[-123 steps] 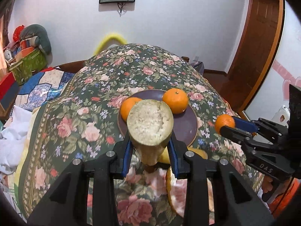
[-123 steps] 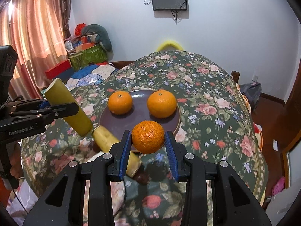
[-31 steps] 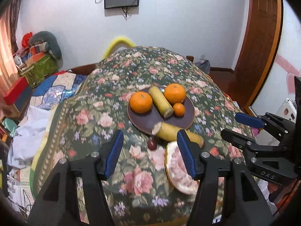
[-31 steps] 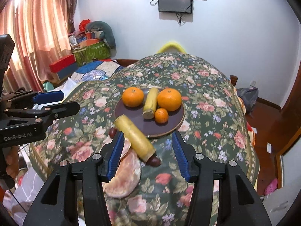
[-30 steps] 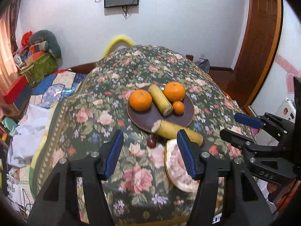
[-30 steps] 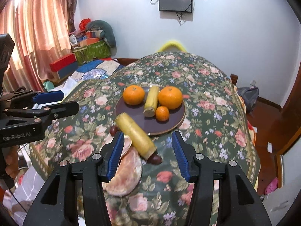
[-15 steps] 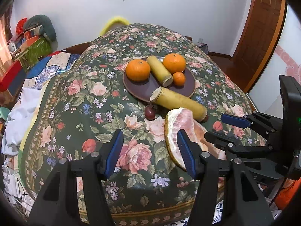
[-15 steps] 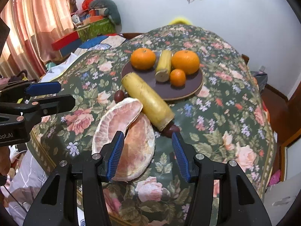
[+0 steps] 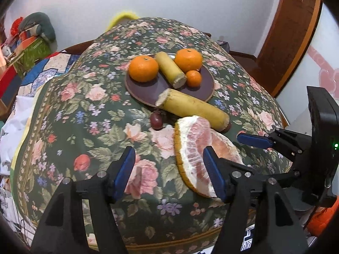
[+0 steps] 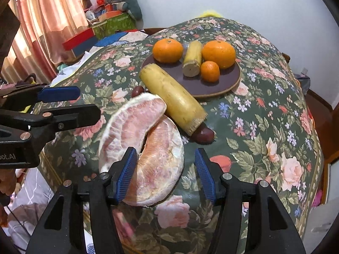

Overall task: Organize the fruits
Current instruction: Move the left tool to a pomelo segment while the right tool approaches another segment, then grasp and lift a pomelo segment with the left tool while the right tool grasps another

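Right wrist view: three oranges (image 10: 218, 50), two pomelo pieces (image 10: 135, 124).

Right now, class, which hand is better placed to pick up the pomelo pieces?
Probably right: the right gripper, opening, points at the pomelo pieces; the left gripper, also opening, frames mostly tablecloth.

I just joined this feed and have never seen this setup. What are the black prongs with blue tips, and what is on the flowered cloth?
They are two hand-held grippers, each carrying its own fisheye camera. The left gripper and the right gripper both hold nothing, and their jaws are opening. On the floral tablecloth a round brown plate holds three oranges and a short yellow cane piece. A longer cane piece leans on the plate's rim, beside two peeled pink pomelo wedges.
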The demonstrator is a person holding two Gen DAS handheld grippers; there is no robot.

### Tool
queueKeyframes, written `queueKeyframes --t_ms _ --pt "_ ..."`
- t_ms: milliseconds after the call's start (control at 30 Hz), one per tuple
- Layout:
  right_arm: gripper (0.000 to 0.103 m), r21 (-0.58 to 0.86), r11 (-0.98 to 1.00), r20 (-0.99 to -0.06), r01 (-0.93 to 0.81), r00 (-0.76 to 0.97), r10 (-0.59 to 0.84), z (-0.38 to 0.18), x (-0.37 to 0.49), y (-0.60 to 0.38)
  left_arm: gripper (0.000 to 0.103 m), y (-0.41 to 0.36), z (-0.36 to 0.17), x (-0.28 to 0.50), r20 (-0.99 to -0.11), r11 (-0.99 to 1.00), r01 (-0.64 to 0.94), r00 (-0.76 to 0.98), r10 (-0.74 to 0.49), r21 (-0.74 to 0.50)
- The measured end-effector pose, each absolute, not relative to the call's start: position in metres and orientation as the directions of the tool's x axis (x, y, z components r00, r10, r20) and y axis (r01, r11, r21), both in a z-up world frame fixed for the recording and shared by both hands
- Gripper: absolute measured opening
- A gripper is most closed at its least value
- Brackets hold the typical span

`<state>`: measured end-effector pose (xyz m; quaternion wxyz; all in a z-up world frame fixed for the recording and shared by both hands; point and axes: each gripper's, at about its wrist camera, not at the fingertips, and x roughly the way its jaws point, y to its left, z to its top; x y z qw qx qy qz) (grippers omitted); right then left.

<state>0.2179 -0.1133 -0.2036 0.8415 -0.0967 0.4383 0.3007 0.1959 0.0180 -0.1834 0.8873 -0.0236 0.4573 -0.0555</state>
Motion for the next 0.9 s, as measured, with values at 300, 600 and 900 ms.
queueKeyframes --t_ms 300,600,900 --pt "0.052 0.106 0.824 -0.805 -0.557 0.439 0.4 -0.211 0.219 -0.141 0.067 -0.007 -0.202 0.21 -0.836 0.989 0.118 0.532 -0.139 -0.089" --pt "0.051 0.122 0.817 -0.801 -0.564 0.429 0.416 -0.214 0.221 -0.143 0.061 -0.012 -0.227 0.22 -0.856 0.984 0.121 0.486 -0.176 -0.134" --pt "0.05 0.12 0.81 -0.797 -0.574 0.43 0.423 -0.211 0.225 -0.136 0.056 0.01 -0.227 0.211 -0.851 0.991 0.081 0.508 -0.131 -0.105"
